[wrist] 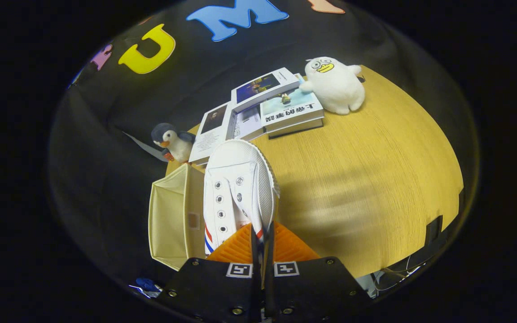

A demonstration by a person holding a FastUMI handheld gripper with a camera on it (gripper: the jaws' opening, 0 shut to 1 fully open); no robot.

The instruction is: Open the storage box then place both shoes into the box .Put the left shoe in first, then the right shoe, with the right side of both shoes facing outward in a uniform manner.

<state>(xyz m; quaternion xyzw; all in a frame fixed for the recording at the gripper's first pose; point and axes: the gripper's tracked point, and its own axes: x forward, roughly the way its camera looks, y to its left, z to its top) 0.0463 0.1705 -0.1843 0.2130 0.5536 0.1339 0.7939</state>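
A white canvas shoe point(236, 188) with metal eyelets and red and blue side stripes hangs just ahead of my fingers, toe pointing away. My gripper point(262, 237) is shut on the shoe's upper edge, which is pinched between both fingers. Beside the shoe stands the cream fabric storage box point(171, 220), open at the top, at the wooden table's point(366, 179) near corner. The shoe is held above the table right next to the box's wall. The box's inside is mostly hidden by the shoe and the box's own wall.
Several books point(263, 107) lie stacked beyond the shoe. A white plush duck point(335, 84) sits beside the books, and a small plush penguin point(172, 141) stands past the box near the table's edge. Bare wooden tabletop spreads on the side away from the box.
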